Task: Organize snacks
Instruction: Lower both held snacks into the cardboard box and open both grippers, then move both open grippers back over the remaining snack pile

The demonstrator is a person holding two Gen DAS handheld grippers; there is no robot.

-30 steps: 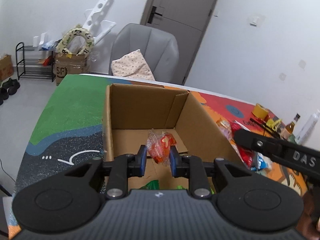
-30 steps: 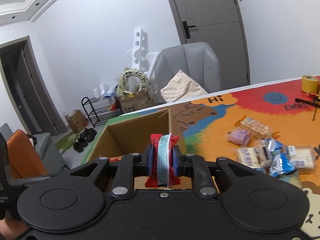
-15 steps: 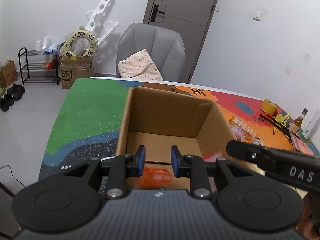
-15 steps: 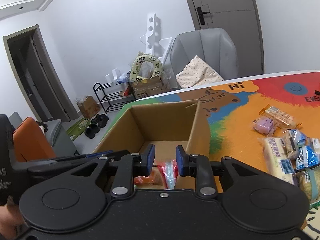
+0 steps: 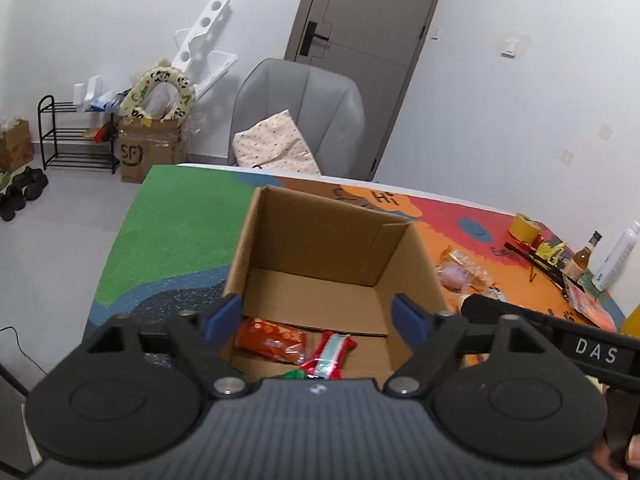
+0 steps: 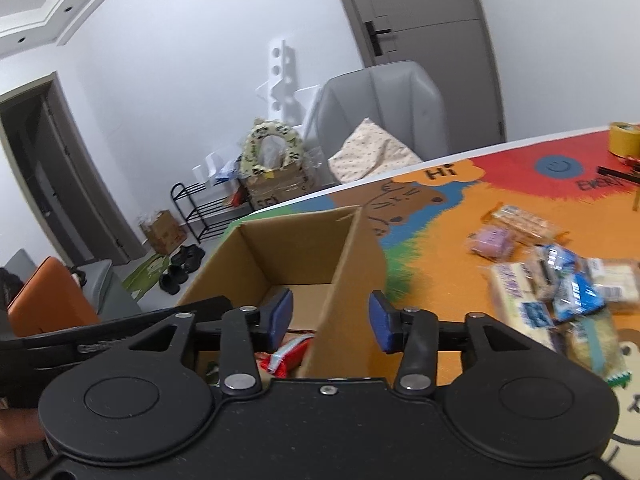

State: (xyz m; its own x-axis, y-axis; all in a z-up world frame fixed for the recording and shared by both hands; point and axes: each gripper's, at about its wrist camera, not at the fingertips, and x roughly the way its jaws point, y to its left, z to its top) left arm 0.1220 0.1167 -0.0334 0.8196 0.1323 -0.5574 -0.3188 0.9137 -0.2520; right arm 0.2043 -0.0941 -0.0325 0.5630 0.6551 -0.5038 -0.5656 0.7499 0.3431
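An open cardboard box (image 5: 320,240) stands on the colourful table mat. An orange snack packet (image 5: 272,340), a red packet with a teal stripe (image 5: 330,356) and a bit of a green packet (image 5: 294,374) lie on its floor. My left gripper (image 5: 316,317) hangs over the box's near edge, its jaws opening wide with nothing between them. My right gripper (image 6: 331,318) is above the right wall of the box (image 6: 280,256), jaws opening and empty. Below it lies the red packet (image 6: 286,356). More snack packets (image 6: 560,292) lie to the right.
A purple packet (image 6: 492,240) and a long biscuit pack (image 6: 520,218) lie beyond the pile. A yellow tape roll (image 5: 526,226), bottles (image 5: 582,258) and small items sit at the table's far right. A grey chair (image 5: 304,120) stands behind the table. The left gripper's body (image 6: 120,340) is beside the box.
Both grippers let go of their packets, which now lie in the box. Both pairs of jaws have spread wider, the left one much more, and the right view shifted rightward.
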